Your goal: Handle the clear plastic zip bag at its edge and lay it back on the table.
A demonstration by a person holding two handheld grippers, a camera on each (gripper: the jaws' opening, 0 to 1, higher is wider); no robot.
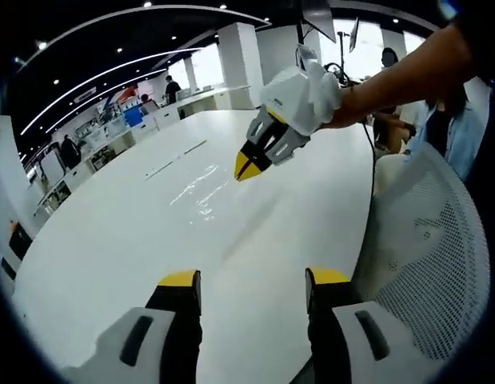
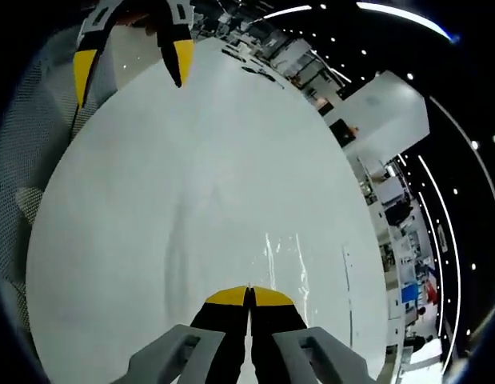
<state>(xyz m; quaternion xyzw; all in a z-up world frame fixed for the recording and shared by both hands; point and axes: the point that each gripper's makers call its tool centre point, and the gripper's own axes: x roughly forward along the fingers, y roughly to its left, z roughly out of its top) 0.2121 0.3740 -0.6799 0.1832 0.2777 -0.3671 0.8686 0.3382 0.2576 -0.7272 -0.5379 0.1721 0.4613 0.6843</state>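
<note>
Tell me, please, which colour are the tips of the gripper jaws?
Yellow, on black jaws. The right gripper shows it best in the left gripper view.

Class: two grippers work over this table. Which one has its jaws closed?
The right gripper, hovering above the clear zip bag: its yellow tips meet. The left gripper differs, its jaws standing wide apart over the white table.

We're seeing bright, even light from ceiling strips and spots; the white table (image 1: 135,232) glows, nearly shadowless. Glare streaks off the clear plastic zip bag (image 1: 201,186). Fisheye bending curves the edges, and windows blow out white.
</note>
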